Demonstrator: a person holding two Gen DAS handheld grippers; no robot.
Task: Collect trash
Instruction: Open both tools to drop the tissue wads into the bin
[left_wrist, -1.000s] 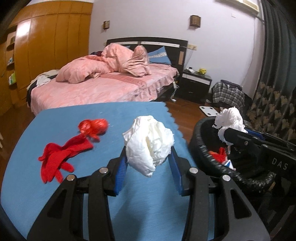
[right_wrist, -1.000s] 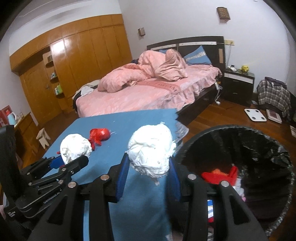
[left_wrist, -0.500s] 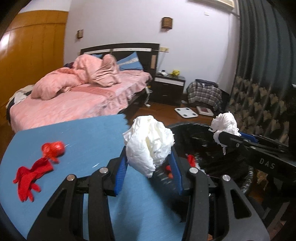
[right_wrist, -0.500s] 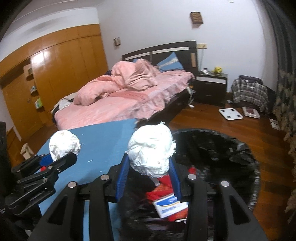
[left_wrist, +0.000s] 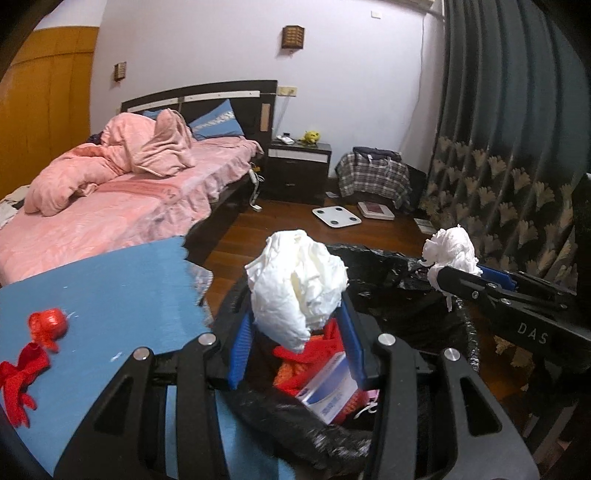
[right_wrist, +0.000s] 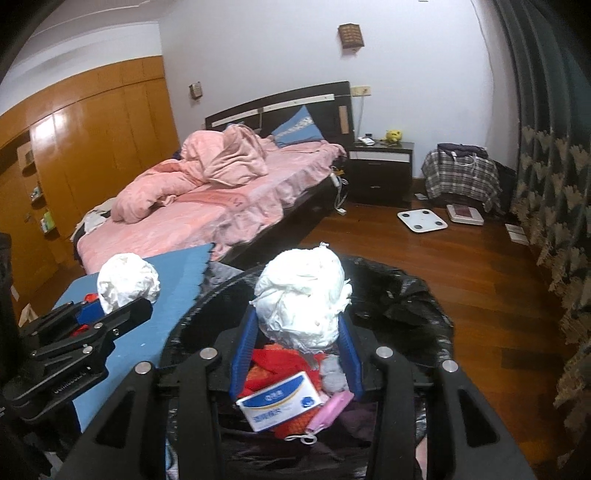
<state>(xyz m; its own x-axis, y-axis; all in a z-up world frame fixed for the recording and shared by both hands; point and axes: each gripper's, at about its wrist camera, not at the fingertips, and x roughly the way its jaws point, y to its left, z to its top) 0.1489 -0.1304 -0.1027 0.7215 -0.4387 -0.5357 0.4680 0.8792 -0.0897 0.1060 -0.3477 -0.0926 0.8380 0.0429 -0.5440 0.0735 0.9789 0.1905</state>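
My left gripper is shut on a crumpled white paper ball and holds it over the near edge of the black-lined trash bin. My right gripper is shut on a second white paper wad, held above the middle of the bin. Each gripper also shows in the other's view: the right one and the left one. The bin holds red scraps, a blue-and-white box and a pink mask. Red trash lies on the blue table.
A red glove-like rag lies at the table's left edge. A bed with pink bedding stands behind the table. A nightstand, a white scale and a plaid bag sit on the wooden floor. Patterned curtains hang at right.
Both grippers have swung right from over the blue table to above the trash bin, each still holding its paper wad.
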